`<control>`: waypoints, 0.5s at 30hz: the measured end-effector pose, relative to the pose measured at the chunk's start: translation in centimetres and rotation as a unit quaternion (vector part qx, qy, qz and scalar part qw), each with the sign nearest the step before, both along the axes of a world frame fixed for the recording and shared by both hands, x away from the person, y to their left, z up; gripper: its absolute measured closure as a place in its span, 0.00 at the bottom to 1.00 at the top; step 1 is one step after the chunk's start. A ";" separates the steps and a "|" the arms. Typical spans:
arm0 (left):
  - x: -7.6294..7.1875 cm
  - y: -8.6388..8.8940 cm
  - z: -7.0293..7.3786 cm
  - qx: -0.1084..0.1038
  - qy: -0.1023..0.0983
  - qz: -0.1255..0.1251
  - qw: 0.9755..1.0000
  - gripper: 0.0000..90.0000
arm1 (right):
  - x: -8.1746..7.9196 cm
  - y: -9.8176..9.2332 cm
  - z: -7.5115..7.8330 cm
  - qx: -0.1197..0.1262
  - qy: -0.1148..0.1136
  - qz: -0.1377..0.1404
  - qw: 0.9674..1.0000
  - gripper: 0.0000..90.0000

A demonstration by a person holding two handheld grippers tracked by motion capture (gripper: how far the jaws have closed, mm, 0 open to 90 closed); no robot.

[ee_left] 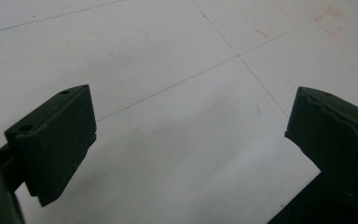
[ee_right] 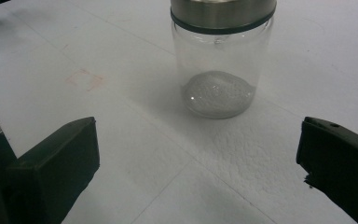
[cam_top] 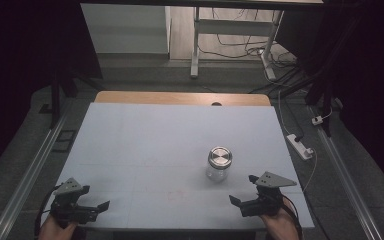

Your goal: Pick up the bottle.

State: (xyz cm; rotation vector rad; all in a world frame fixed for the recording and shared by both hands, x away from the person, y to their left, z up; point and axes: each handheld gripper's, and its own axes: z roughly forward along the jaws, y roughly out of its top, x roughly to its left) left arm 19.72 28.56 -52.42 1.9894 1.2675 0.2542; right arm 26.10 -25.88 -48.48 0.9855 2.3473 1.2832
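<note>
Nearest the high camera, the left gripper point(cam_top: 100, 206) and right gripper point(cam_top: 240, 192) are hovering over the white table point(cam_top: 145, 135), jaws wide, the clear glass jar with a steel lid point(cam_top: 219, 164) standing near the right one.

Left gripper view: jaws are gaping over bare table.

Right gripper view: jaws are spreading wide, the jar point(ee_right: 220, 60) standing upright just ahead, untouched.

One glass jar point(cam_top: 219, 163) with one metal lid point(cam_top: 220, 156), one white table point(cam_top: 145, 145), two claws, left claw point(cam_top: 92, 209), right claw point(cam_top: 244, 192)
</note>
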 end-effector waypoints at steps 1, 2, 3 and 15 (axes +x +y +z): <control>0.0 0.0 0.0 0.000 0.000 0.000 1.000 0.02 | 0.0 0.0 0.0 0.000 0.000 0.000 1.000 0.00; 0.0 0.0 0.0 0.000 0.000 0.000 1.000 0.02 | 0.2 0.2 0.0 0.002 0.008 -0.002 1.000 0.00; 0.0 0.0 0.0 -0.001 0.000 -0.001 1.000 0.02 | 0.2 0.2 0.0 0.002 0.008 -0.002 1.000 0.00; 0.0 0.0 0.0 0.000 0.000 -0.002 1.000 0.02 | 1.8 1.9 0.4 0.009 0.001 0.008 1.000 0.00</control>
